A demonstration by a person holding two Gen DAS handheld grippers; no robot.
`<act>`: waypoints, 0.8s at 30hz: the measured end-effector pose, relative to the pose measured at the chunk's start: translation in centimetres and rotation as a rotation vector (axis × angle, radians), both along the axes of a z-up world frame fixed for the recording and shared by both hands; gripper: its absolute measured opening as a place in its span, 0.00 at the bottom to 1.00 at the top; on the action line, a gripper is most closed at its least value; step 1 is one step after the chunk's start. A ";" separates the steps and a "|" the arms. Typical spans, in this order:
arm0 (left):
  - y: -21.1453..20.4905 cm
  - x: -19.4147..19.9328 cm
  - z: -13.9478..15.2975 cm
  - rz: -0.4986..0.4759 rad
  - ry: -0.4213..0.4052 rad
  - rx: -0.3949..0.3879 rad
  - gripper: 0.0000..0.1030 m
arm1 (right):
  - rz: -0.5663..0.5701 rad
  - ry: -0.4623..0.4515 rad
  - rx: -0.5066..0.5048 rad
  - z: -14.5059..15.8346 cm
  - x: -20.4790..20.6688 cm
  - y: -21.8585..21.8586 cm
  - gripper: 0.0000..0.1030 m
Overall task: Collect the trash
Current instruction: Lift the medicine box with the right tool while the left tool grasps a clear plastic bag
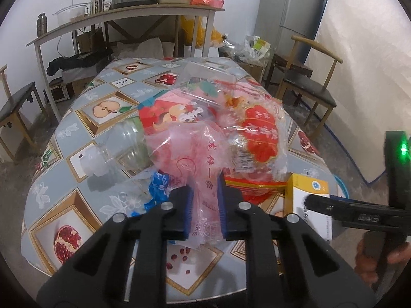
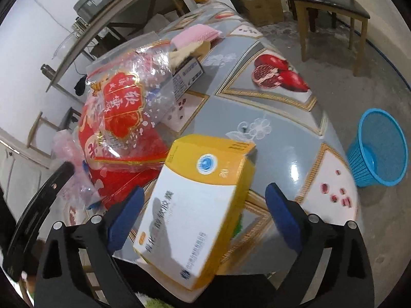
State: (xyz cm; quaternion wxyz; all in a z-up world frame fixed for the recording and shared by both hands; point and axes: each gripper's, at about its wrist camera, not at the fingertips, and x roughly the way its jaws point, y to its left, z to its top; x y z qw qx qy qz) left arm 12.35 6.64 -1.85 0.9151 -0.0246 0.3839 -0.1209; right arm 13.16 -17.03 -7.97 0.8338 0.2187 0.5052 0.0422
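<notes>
Pink bag (image 1: 203,169) pinched in left claw (image 1: 205,202), blue basket (image 2: 377,148) on floor

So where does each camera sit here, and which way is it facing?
Left wrist: on the left claw, looking along the table toward the shelf; claw shut on a pink bag, right claw at the frame's right edge.
Right wrist: on the right claw, looking across the table corner to a blue basket; fingers open around a yellow box.
Shared: box, red bag, table.
</notes>
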 end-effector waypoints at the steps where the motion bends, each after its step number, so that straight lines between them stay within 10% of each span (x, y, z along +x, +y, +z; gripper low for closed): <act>1: 0.0 -0.2 0.1 0.001 -0.003 -0.004 0.14 | 0.004 0.003 -0.034 -0.1 0.2 0.7 0.90; 9: 1.1 -2.4 1.1 0.013 -0.054 -0.045 0.13 | 0.071 -0.017 -0.260 -0.8 0.4 3.9 0.92; 24: 1.3 -4.2 1.0 0.017 -0.042 -0.060 0.13 | 0.041 -0.031 -0.087 -0.1 -2.0 -0.9 0.74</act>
